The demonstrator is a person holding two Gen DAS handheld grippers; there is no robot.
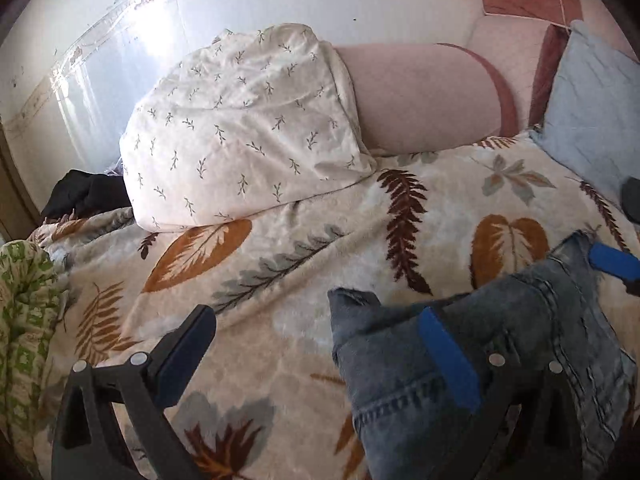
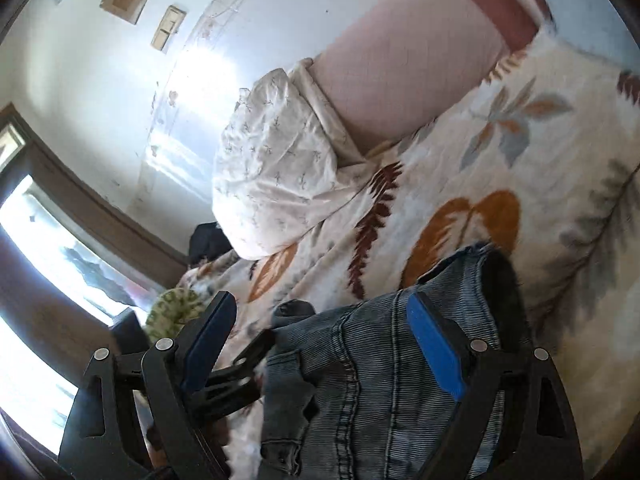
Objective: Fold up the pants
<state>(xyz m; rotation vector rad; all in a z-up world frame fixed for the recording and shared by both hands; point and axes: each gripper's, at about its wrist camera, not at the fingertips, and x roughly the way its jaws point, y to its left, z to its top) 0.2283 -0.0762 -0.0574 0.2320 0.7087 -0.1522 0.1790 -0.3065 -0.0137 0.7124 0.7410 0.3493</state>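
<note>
Strong daylight pours in from the window, which is blown out to white in the right wrist view, throws a bright glare patch on the wall, and both fisheye pictures bend at their dark rounded edges with slight motion blur.

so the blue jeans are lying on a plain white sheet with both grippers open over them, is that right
Not quite. The jeans lie on a cream blanket with a leaf pattern, not a plain white sheet, as the left wrist view shows. The left gripper and right gripper are both open over them.
</note>
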